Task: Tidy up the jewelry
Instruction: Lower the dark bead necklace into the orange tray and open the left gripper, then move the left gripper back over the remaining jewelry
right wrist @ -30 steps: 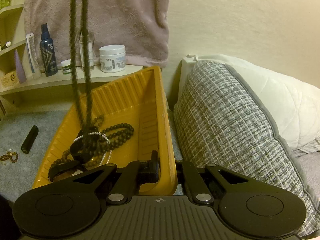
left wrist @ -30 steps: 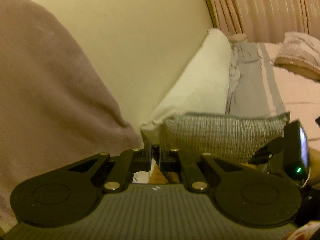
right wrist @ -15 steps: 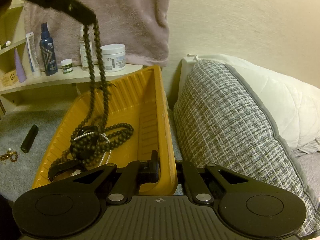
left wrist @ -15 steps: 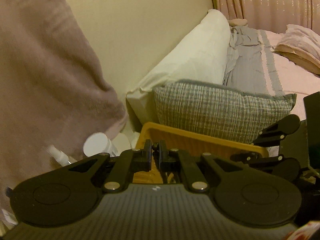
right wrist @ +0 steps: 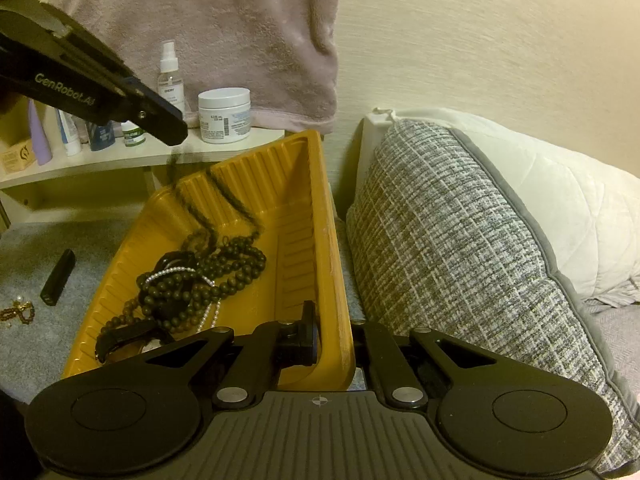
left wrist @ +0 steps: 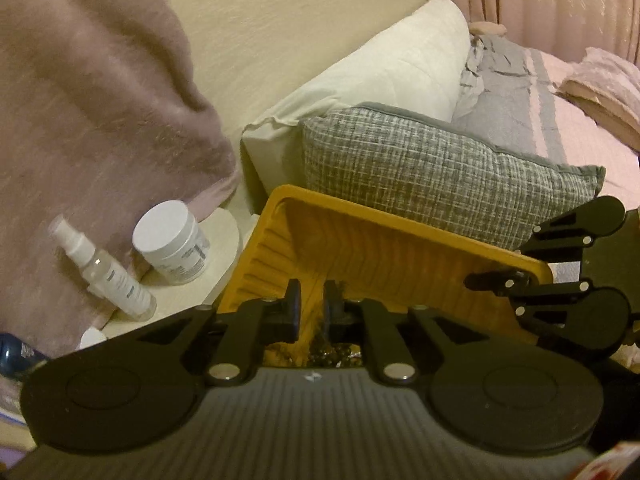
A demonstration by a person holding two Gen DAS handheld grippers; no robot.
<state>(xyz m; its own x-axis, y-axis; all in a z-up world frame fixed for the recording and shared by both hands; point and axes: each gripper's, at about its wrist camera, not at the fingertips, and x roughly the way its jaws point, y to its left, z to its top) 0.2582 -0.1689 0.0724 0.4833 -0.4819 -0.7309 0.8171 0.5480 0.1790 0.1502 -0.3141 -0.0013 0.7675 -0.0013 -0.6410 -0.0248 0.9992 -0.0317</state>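
**Dark bead necklace dropping into a yellow tray**

The left gripper (right wrist: pixel 176 136), a black two-finger tool, hangs above the far end of a ribbed yellow plastic tray (right wrist: pixel 296 216) that sits on grey carpet (right wrist: pixel 28 256). Its jaws are opening, a narrow gap showing between them in the left wrist view. A long necklace of dark round beads (right wrist: pixel 224 264) trails down from just under its tips in two blurred strands and lies mostly piled on the tray floor. Whether the pads still pinch the strand cannot be told from the blur.

A thin string of small white pearls (right wrist: pixel 176 272) runs through the dark pile, and a black curved piece (right wrist: pixel 124 336) lies at the near end of the tray.

The right gripper (right wrist: pixel 334 340) is clenched on the tray's near right wall, one finger inside and one outside.

On the carpet, to the left of the tray, lie a small black cylinder (right wrist: pixel 58 278) and a small gold-coloured piece of jewelry (right wrist: pixel 18 312), both apart from the tray.

Behind the tray, a cream shelf (right wrist: pixel 100 164) holds a white jar (right wrist: pixel 224 116), a clear spray bottle (right wrist: pixel 170 76) and other toiletries. A mauve towel (right wrist: pixel 224 20) hangs above. A grey checked cushion (right wrist: pixel 460 248) stands right of the tray.
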